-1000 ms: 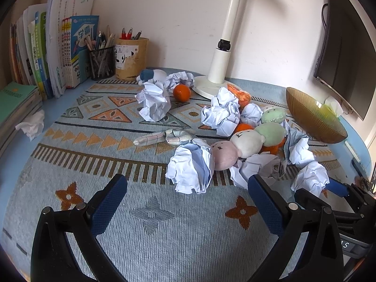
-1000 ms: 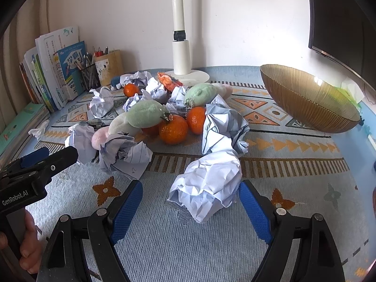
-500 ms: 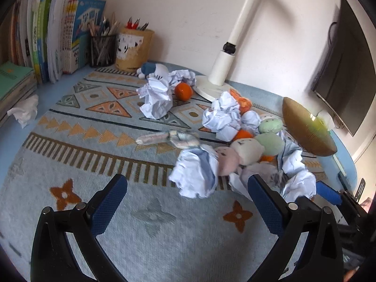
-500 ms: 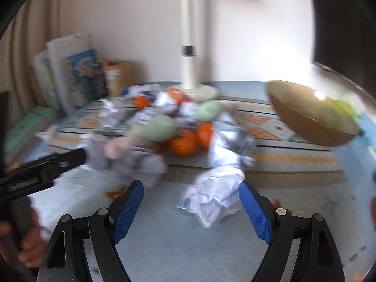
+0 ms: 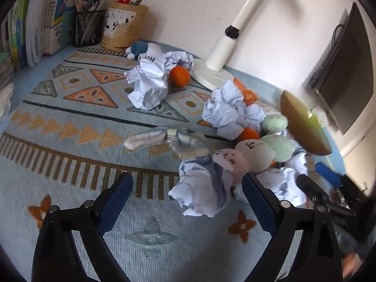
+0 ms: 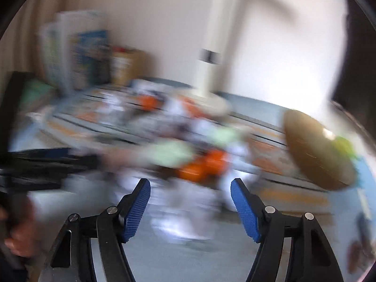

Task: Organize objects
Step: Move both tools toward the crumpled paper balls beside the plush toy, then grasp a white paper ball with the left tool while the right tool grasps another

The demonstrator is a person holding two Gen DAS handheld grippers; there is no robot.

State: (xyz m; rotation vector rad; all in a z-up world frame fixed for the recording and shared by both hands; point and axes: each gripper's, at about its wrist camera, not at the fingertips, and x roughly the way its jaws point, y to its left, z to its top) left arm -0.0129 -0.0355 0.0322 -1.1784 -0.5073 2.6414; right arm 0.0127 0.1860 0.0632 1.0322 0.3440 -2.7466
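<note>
In the left wrist view a crumpled paper ball (image 5: 204,188) lies on the patterned mat (image 5: 70,164), between the jaws of my left gripper (image 5: 185,197). Those jaws are closing. The ball sits by the right pad, and the left pad is still well apart from it. Behind it lie pink (image 5: 232,162), cream (image 5: 256,152) and green (image 5: 282,145) plush toys, more paper balls (image 5: 148,84) and oranges (image 5: 179,76). The right wrist view is heavily blurred. My right gripper (image 6: 191,206) is closing around a smeared white paper ball (image 6: 183,213), and whether the pads touch it is unclear.
A brown bowl (image 5: 303,127) stands at the right, with a white lamp base (image 5: 211,75) behind the pile. A striped cloth toy (image 5: 164,138) lies mid-mat. Pen holders (image 5: 124,25) and books (image 5: 47,18) line the back left. A dark monitor (image 5: 347,70) hangs on the right wall.
My left gripper moved forward and rolled, bringing the near paper ball between its jaws, which narrowed slightly. The right gripper's jaws narrowed a lot, and its view went from sharp to blurred.
</note>
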